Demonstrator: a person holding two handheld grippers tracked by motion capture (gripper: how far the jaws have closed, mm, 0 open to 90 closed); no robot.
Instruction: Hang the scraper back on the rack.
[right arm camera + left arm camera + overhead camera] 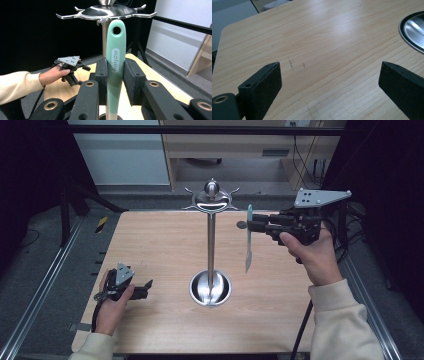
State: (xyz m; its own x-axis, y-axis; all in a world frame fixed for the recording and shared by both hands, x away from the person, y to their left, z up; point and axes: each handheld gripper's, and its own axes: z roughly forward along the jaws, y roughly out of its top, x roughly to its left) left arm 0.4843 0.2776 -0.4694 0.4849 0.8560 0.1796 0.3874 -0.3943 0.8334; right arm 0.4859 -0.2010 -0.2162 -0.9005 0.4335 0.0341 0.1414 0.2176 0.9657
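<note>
Wooden table (165, 250); gripper-held utensil (248, 239) vertical, handle up.

Bare table (165, 245) all round the central hook stand (211, 245).

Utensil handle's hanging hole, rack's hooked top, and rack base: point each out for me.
hanging hole (116, 30), right gripper view, the opening near the mint-green handle's top end.
hooked top (212, 200), high view, the shiny disc carrying the hooks.
rack base (197, 295), high view, left part of the round steel rim.

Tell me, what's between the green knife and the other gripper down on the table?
In the high view, the metal stand rises between the green knife in the right gripper and the left gripper.
</note>
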